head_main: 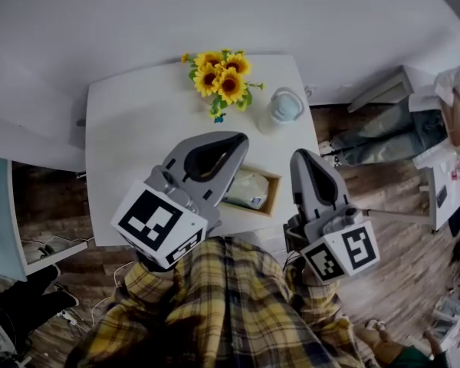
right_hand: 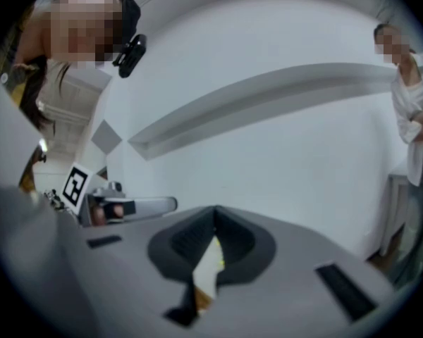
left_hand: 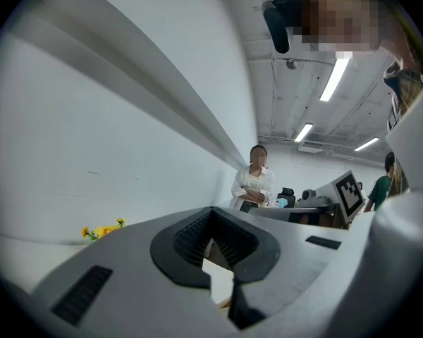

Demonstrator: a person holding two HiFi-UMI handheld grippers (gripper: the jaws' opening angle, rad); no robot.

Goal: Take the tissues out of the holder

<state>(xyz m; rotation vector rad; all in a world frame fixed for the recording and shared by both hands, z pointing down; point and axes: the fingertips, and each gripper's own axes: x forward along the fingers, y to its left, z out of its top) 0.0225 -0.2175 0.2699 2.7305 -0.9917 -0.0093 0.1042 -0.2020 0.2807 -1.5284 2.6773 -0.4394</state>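
The wooden holder (head_main: 275, 195) sits at the near edge of the white counter (head_main: 130, 121), with the tissues (head_main: 249, 191) lying in it as a soft pack, not yet lifted. Its place close to the person probably keeps it within easy reach, while the sunflowers (head_main: 221, 79) and a pale lidded jar (head_main: 286, 106) stand farther back, out of the way. Both tools are held roughly level above the counter's front, pointing toward the wall. The left hand-held gripper (head_main: 233, 142) is clenched with nothing in it, and its body overlaps the holder's left end in the head view. The right hand-held gripper (head_main: 303, 157) is also clenched and empty, just to the holder's right. The tissues lie below and between the two tips, touched by neither.
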